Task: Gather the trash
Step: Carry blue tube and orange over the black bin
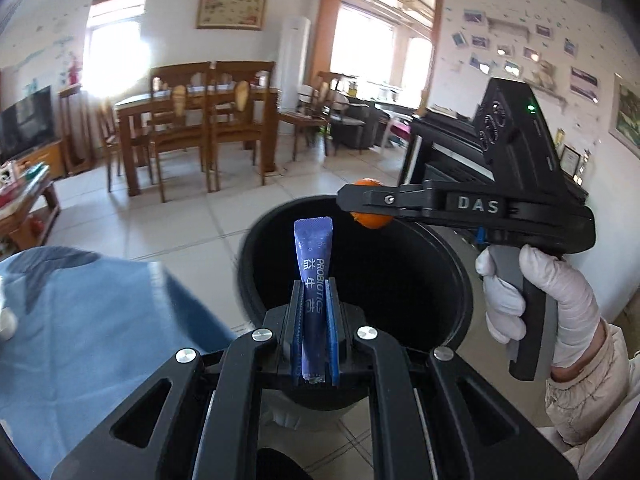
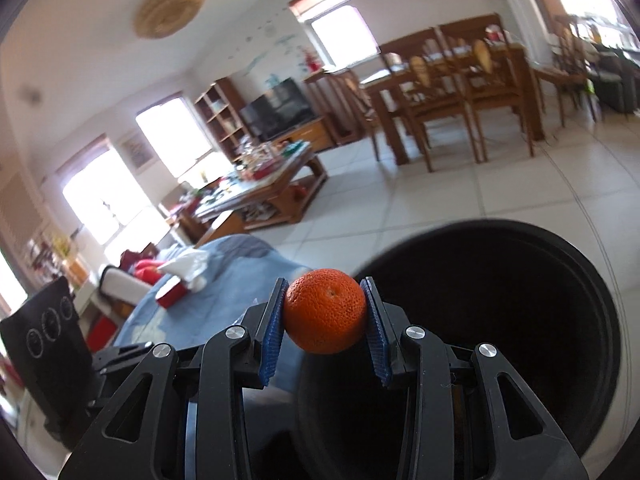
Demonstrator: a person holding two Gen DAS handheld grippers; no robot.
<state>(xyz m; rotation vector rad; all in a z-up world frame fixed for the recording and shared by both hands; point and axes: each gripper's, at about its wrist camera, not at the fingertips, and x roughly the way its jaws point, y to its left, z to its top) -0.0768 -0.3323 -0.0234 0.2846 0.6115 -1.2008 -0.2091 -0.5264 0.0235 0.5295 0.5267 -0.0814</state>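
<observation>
Left wrist: your left gripper (image 1: 314, 312) clamps sachet (image 1: 313, 256) over bin (image 1: 256, 240) (black); right gripper (image 2: 325, 312) clamps orange (image 2: 325, 310).

left tool (image 1: 314, 312) clamped shut, right tool (image 2: 325, 312) partly closed, gloved right hand (image 1: 536, 300) on its handle

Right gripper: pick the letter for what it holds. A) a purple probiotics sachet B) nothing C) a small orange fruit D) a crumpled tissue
C: the right gripper has its blue-padded fingers pressed on either side of a small orange fruit, beside the rim of the black bin; the purple sachet is in the left gripper.
</observation>
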